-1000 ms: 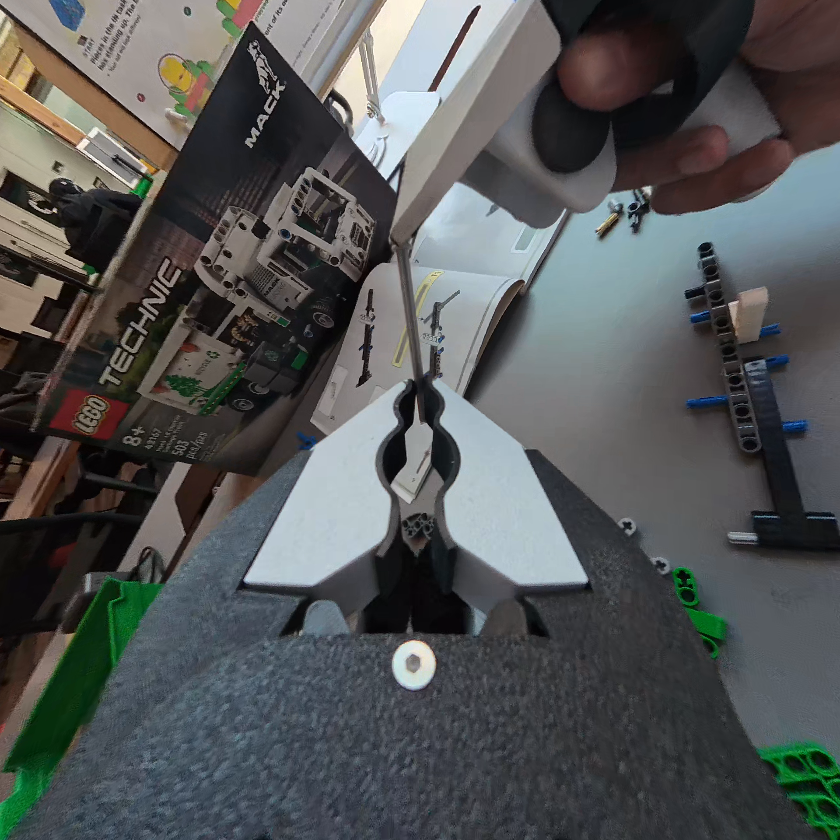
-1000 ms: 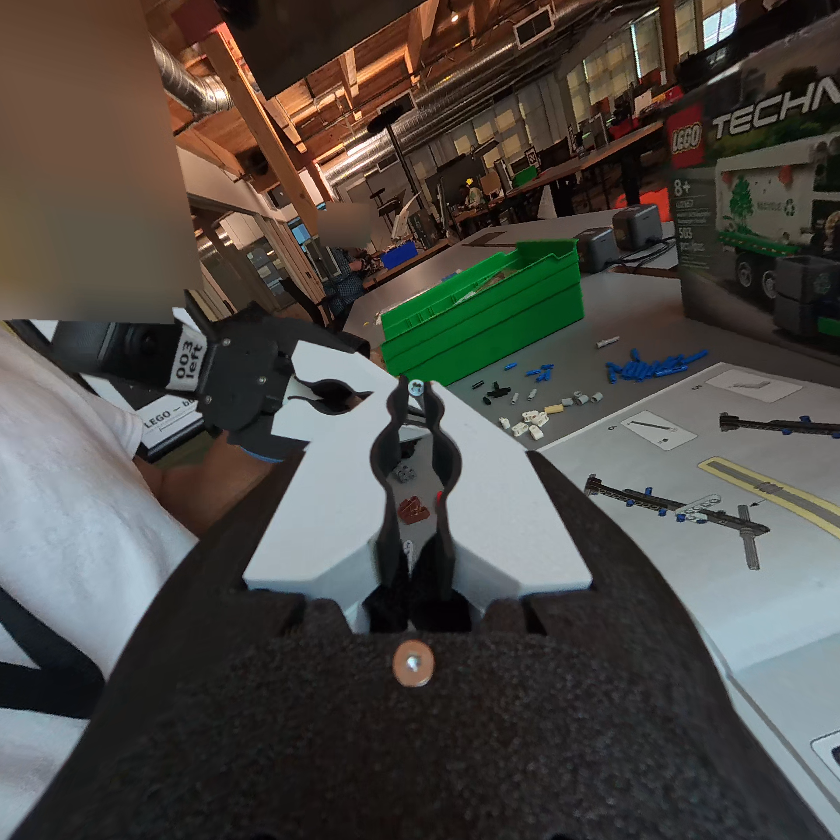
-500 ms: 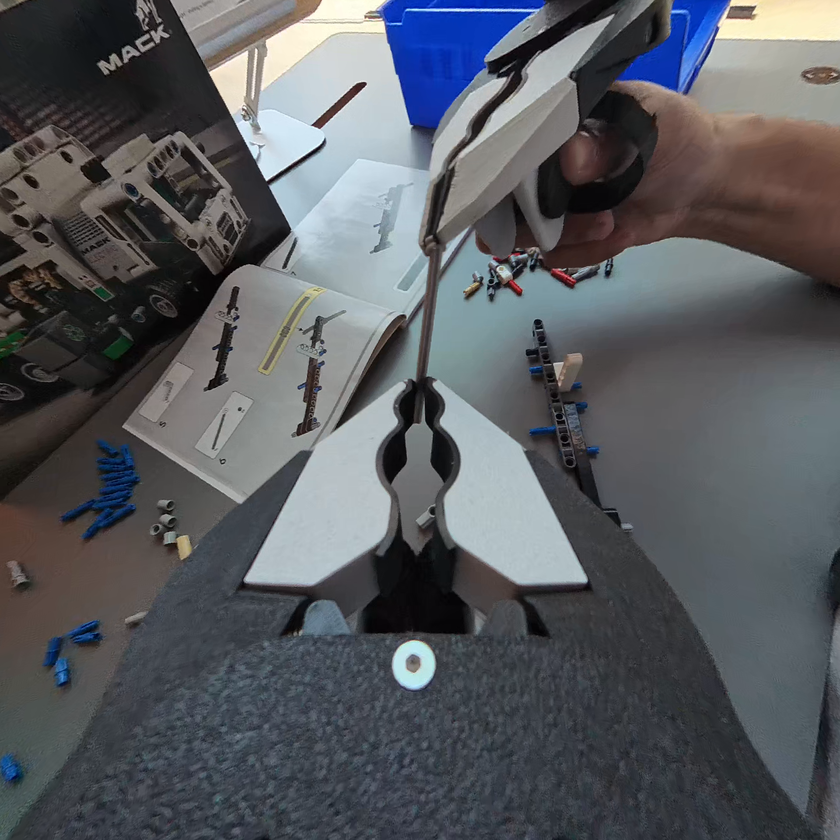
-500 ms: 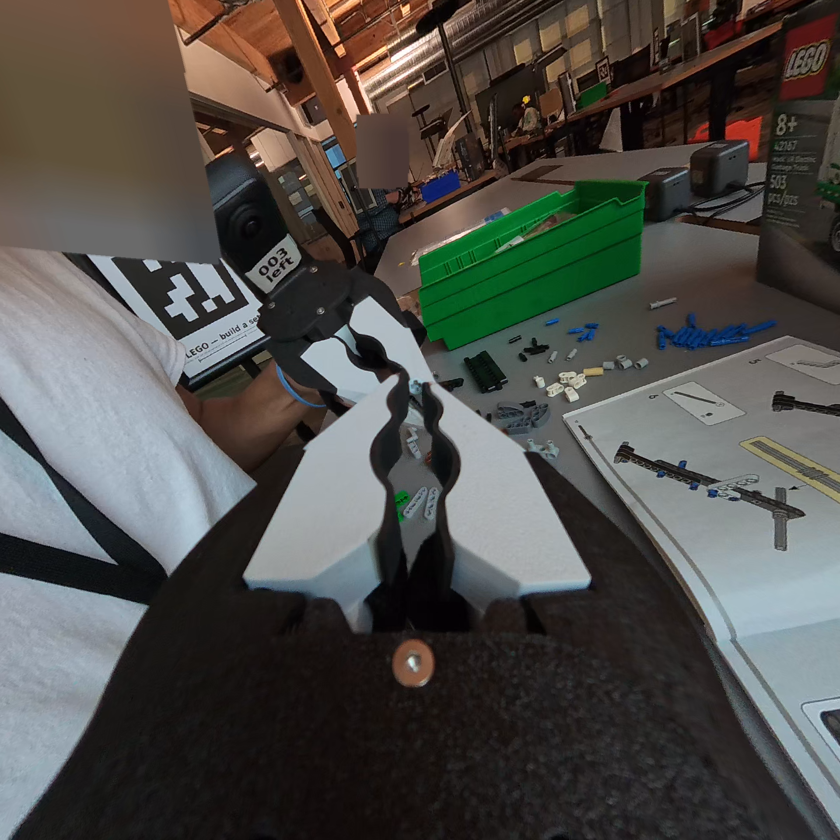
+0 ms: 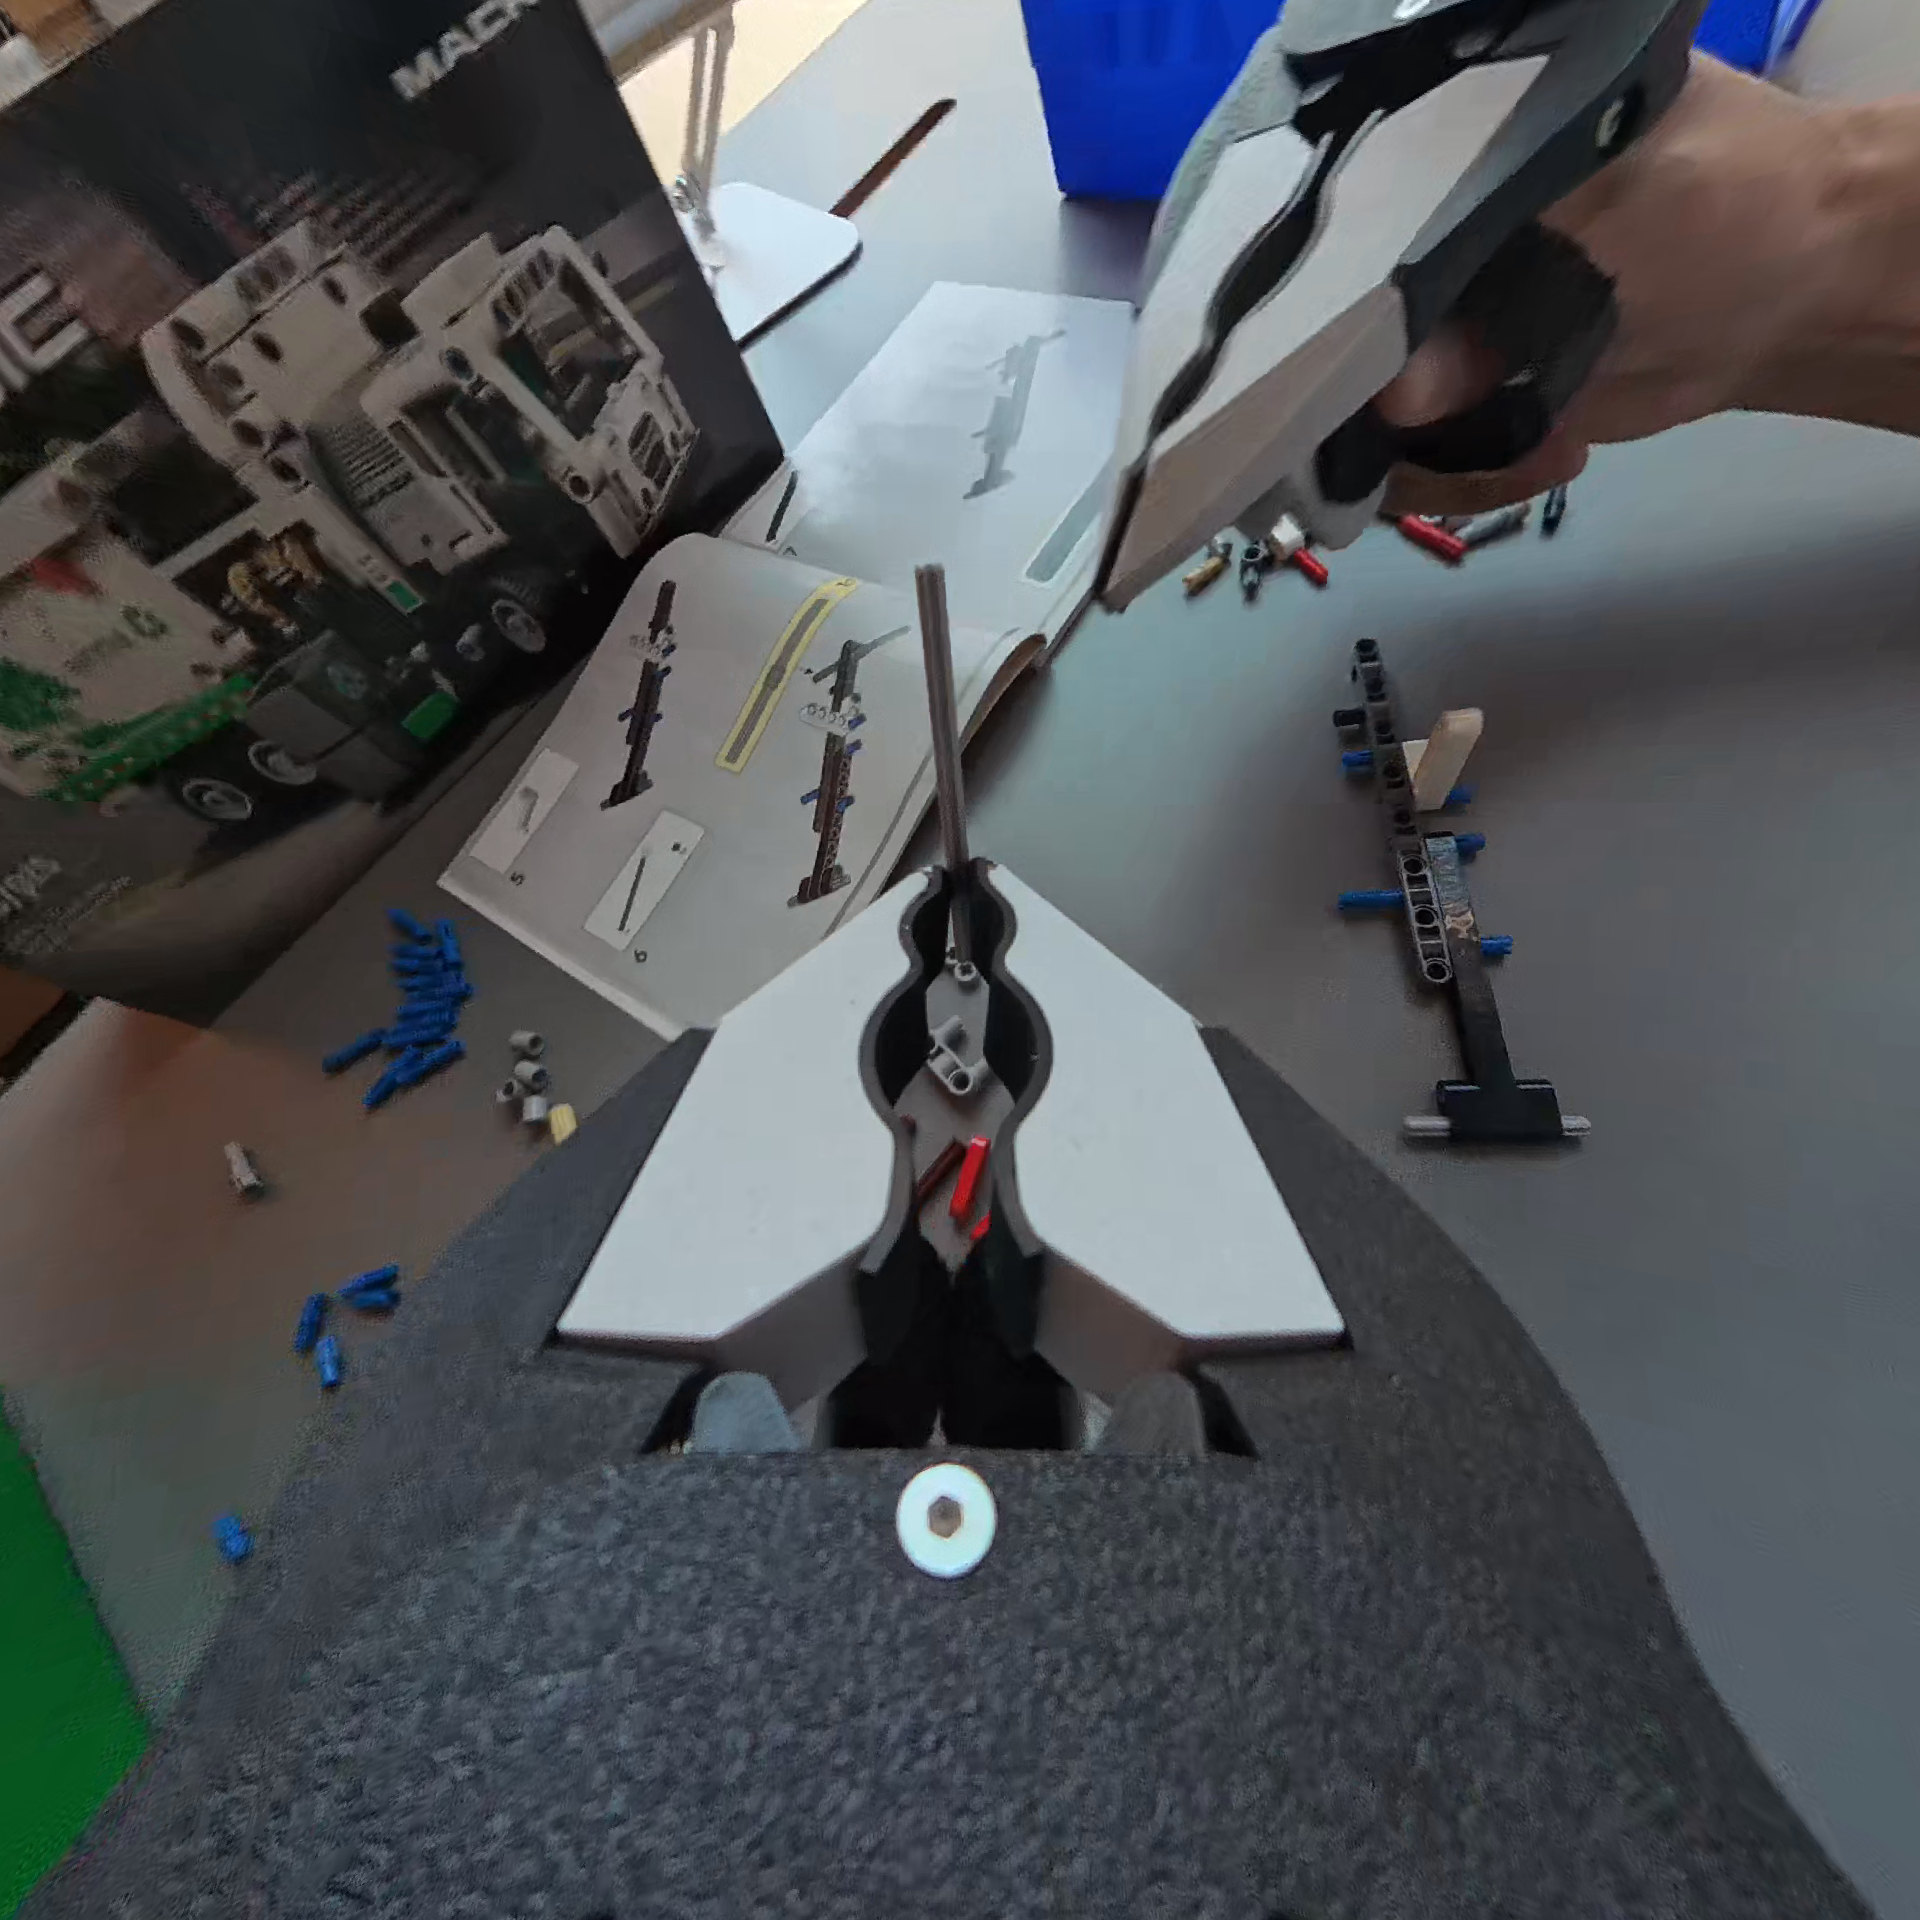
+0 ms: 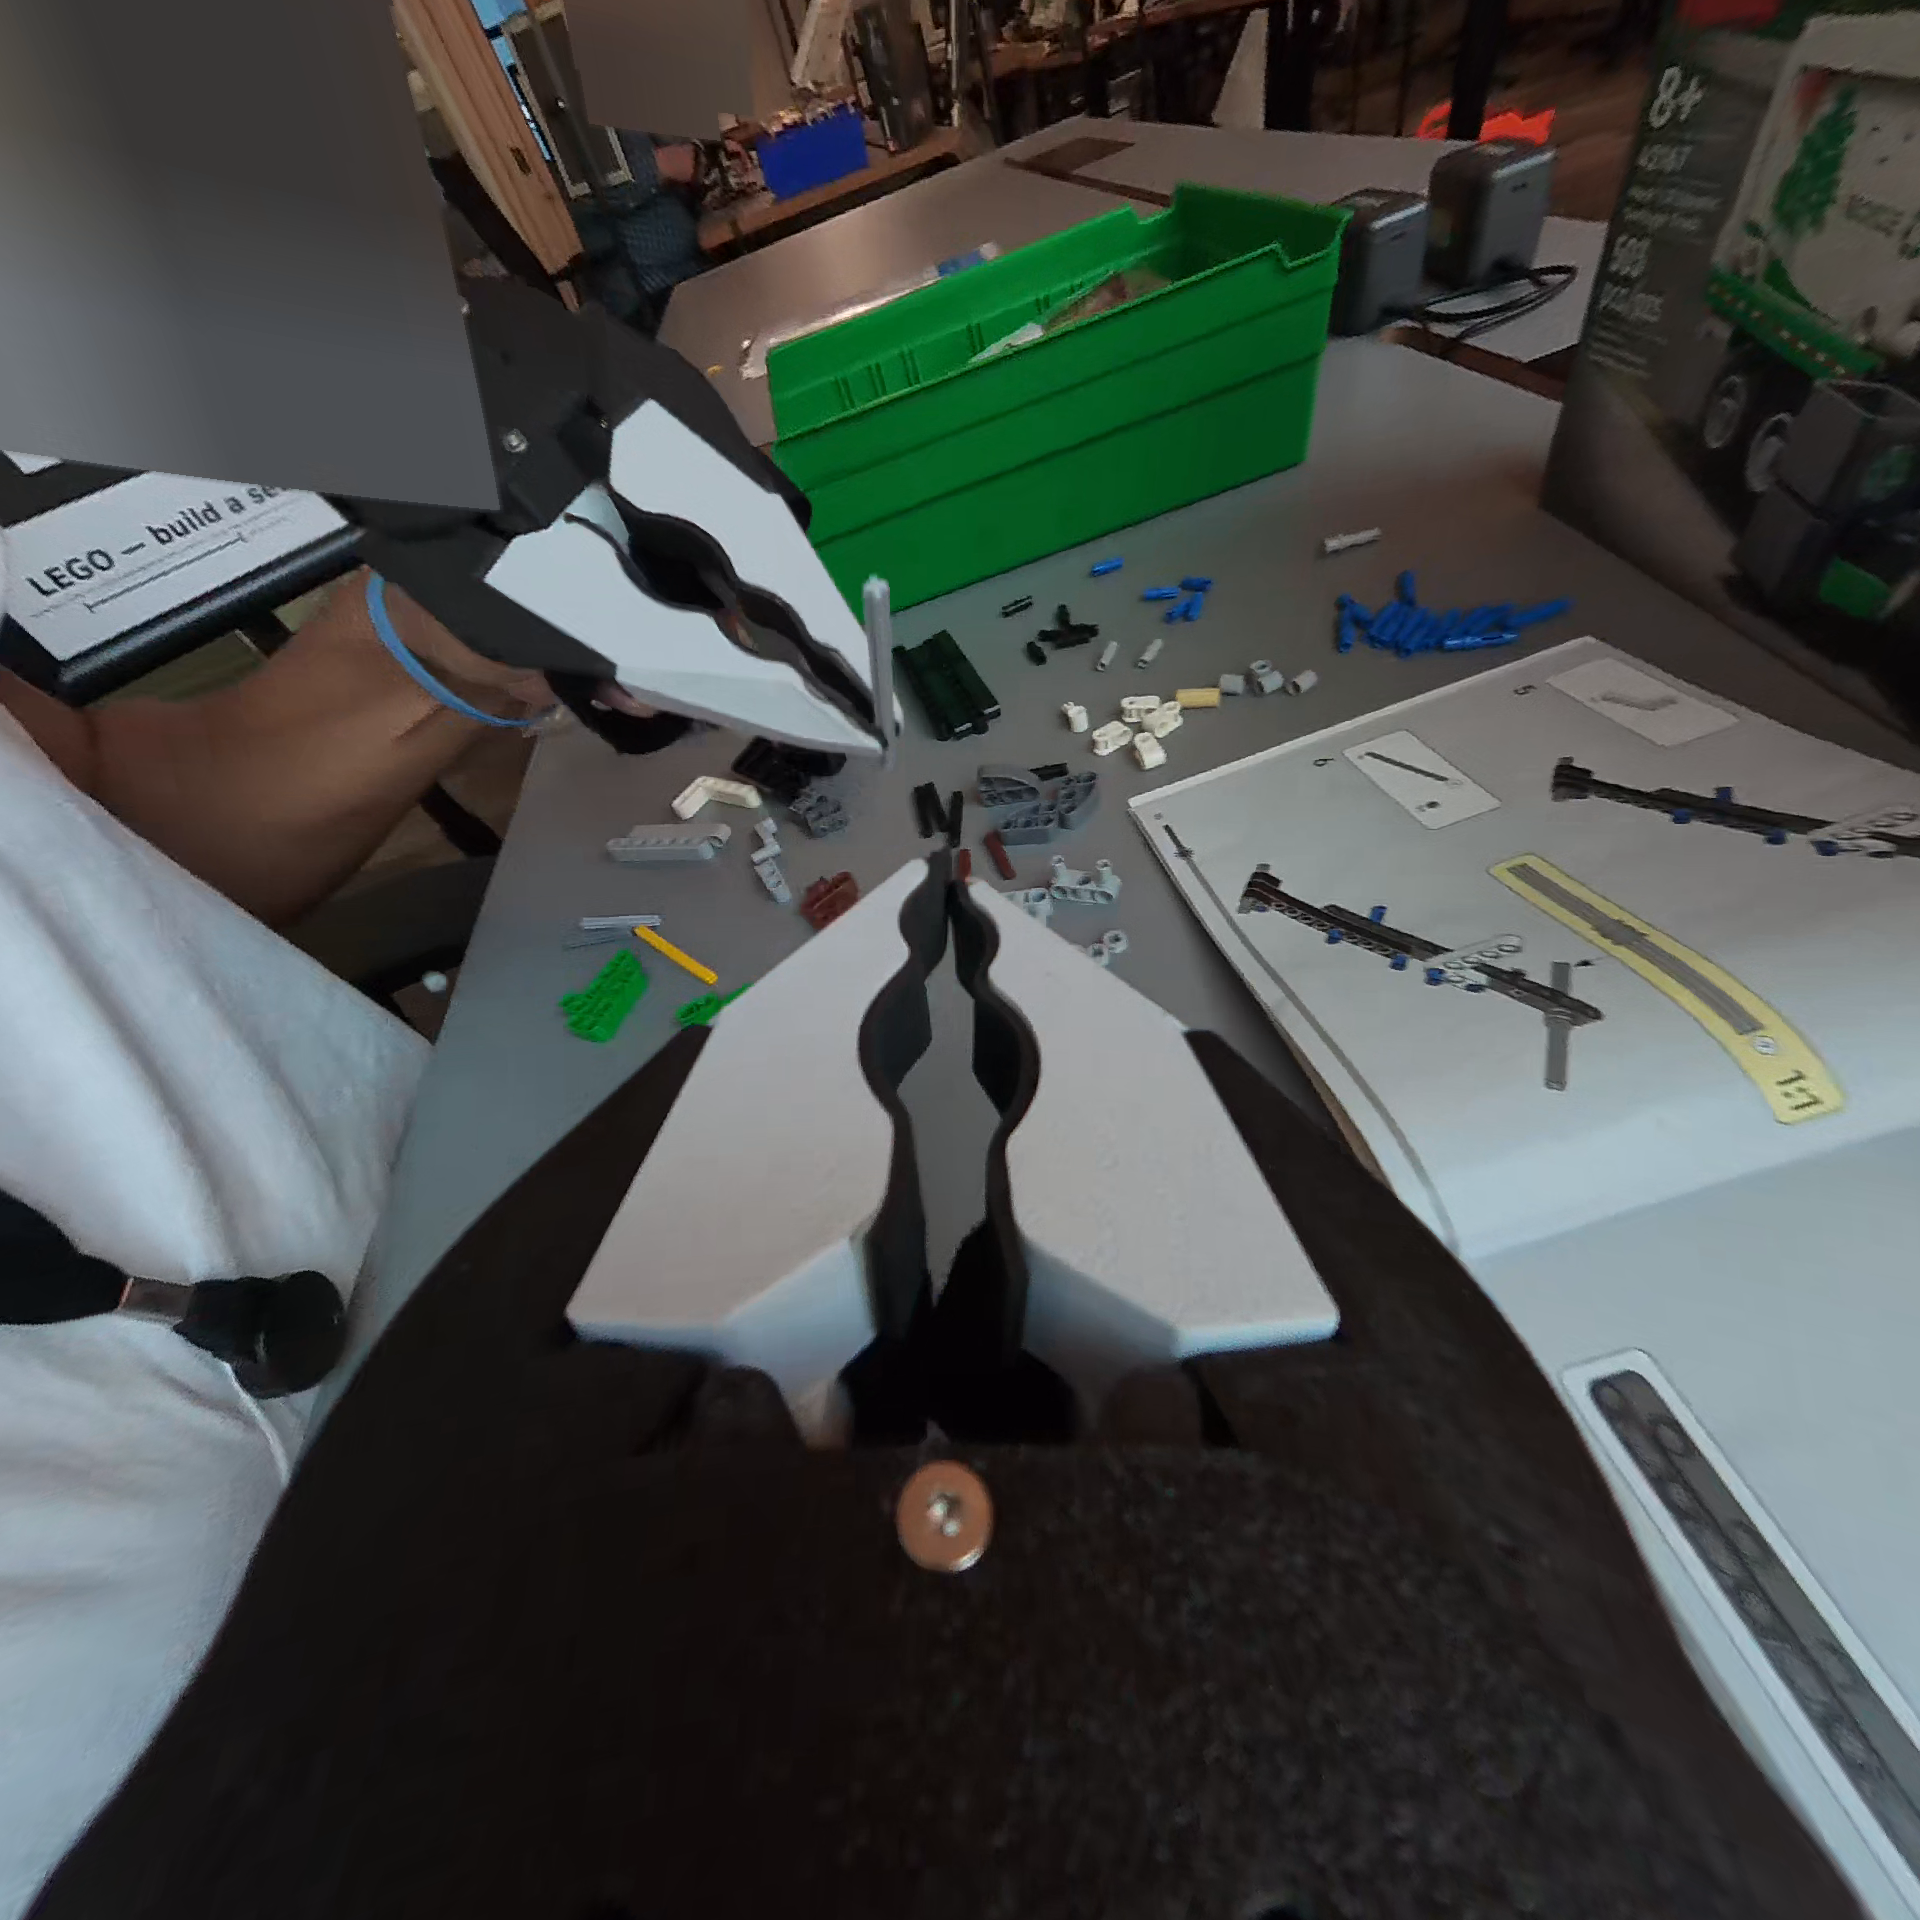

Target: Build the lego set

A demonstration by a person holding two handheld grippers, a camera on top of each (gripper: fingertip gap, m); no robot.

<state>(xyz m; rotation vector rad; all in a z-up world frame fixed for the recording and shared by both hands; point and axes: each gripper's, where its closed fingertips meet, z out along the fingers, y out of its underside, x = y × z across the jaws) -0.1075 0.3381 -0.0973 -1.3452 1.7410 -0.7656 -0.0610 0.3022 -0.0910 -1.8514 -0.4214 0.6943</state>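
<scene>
My left gripper (image 5: 961, 871) is shut on the lower end of a long thin grey axle (image 5: 940, 717), which stands up from its tips above the table. It also shows in the right wrist view (image 6: 883, 732), with the axle (image 6: 878, 655) upright at its tips. My right gripper (image 6: 948, 862) is shut with nothing visible in it, low over loose parts. In the left wrist view it (image 5: 1117, 592) hangs up and to the right of the axle's top, apart from it. A partly built dark beam assembly (image 5: 1423, 894) with blue pins lies on the table to the right.
The open instruction booklet (image 5: 769, 727) lies ahead, with the set's box (image 5: 312, 447) behind it on the left. A green bin (image 6: 1049, 416) stands past scattered small parts (image 6: 1132, 717). A pile of blue pins (image 5: 416, 997) lies left. A blue bin (image 5: 1122, 94) stands at the far edge.
The right gripper has let go of the axle's top end and pulled away up and to the right. The left gripper still holds the axle. Both views have tilted down toward the table.
</scene>
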